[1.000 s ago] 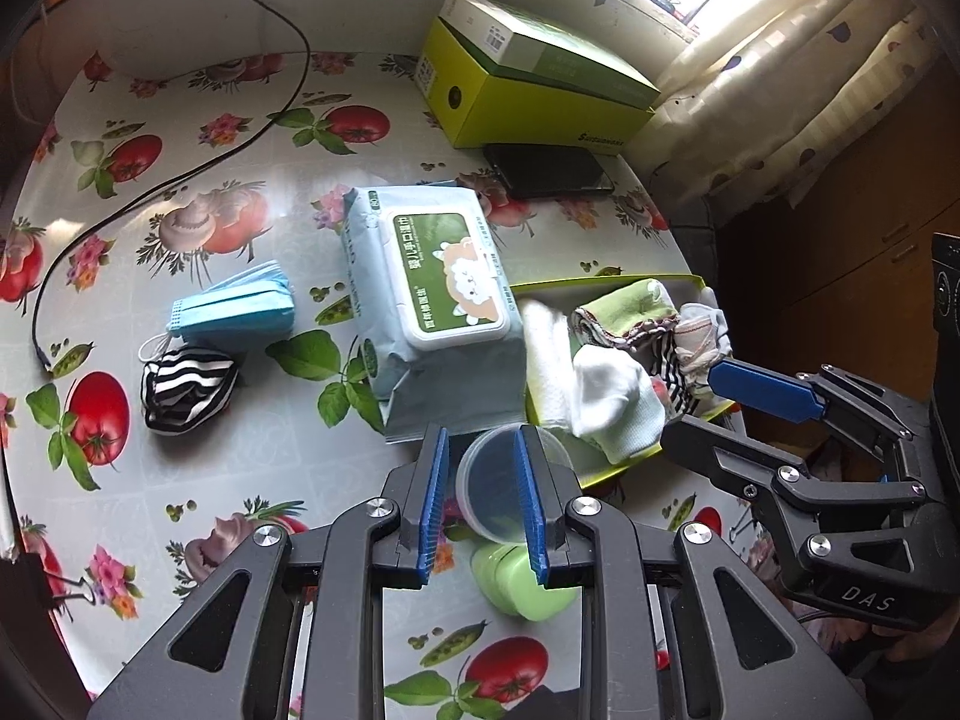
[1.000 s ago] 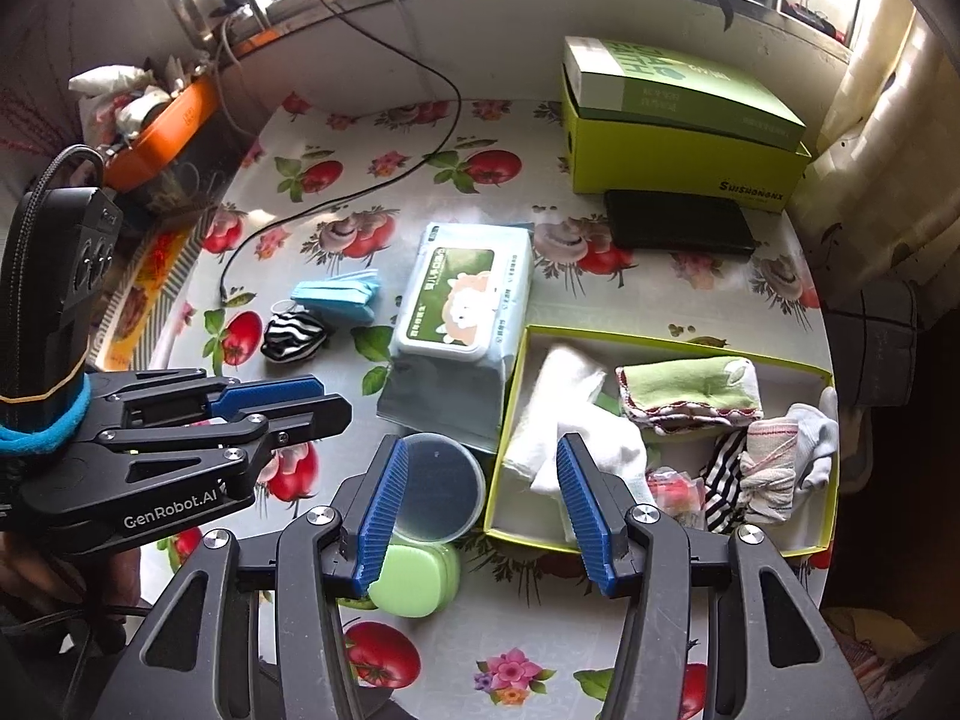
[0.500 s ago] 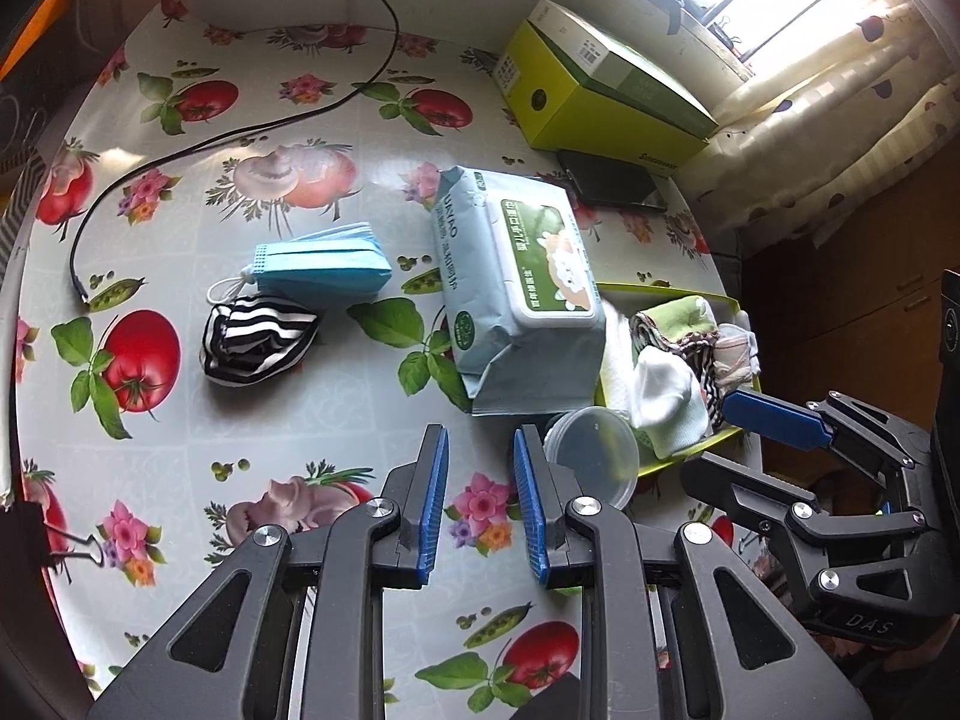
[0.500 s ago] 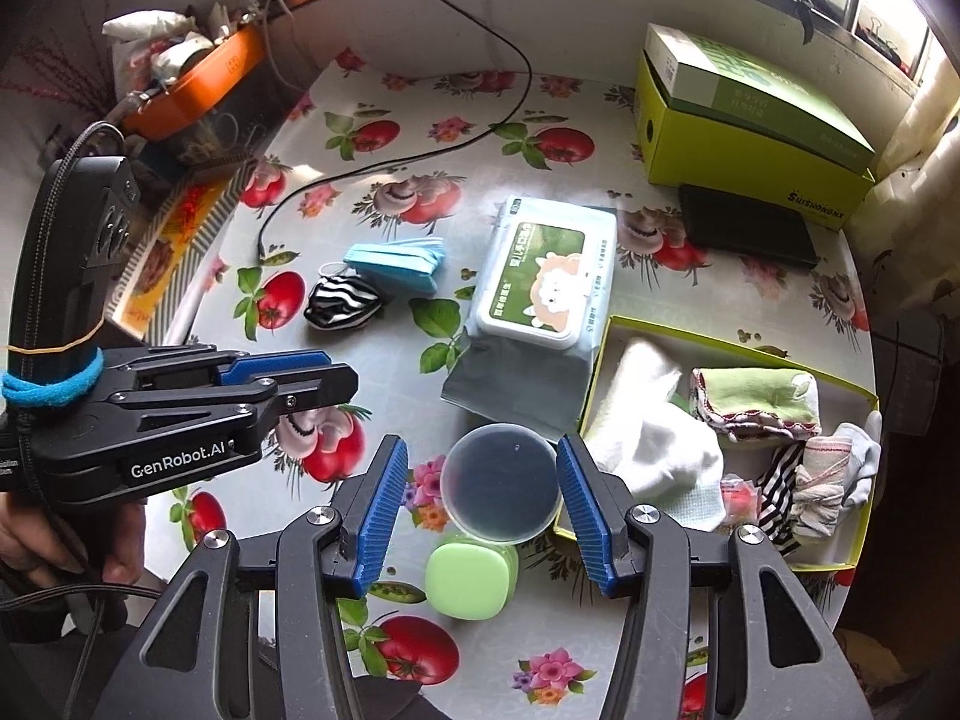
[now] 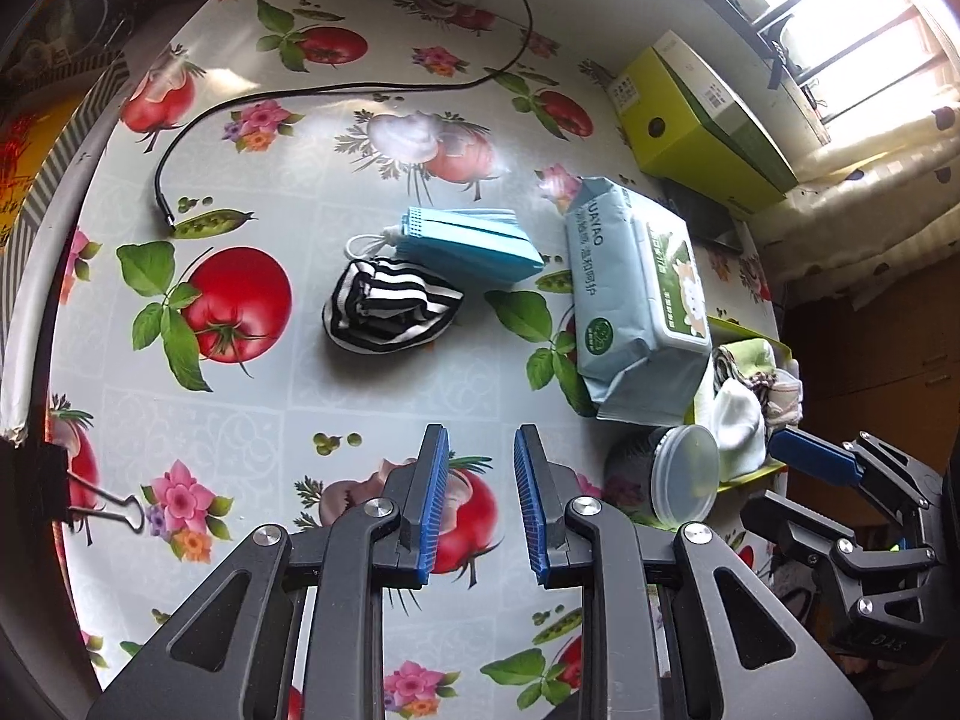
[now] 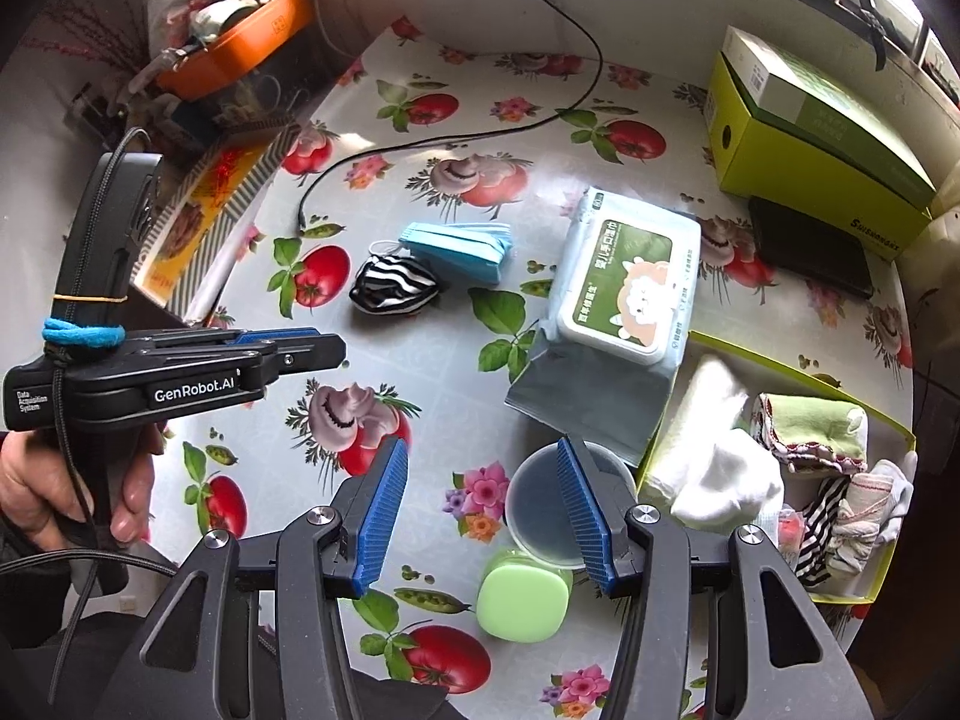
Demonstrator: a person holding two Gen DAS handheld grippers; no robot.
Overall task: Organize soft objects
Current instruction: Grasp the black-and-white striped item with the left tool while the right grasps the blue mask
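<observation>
Your left hand-held gripper [image 5: 480, 501] hung narrowly parted and empty over the worktop [image 5: 372, 396]; your right hand-held gripper [image 6: 480, 507] stood wider, also empty. Beyond lay the striped sock [image 5: 387, 315], touching the blue masks [image 5: 465, 246]. The yellow box [image 6: 798, 363] held folded cloths.

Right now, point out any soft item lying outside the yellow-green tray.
Two remain loose on the tablecloth: the striped sock and the blue face mask, touching each other, left of the wipes pack. The tray already holds the other folded cloths.
</observation>
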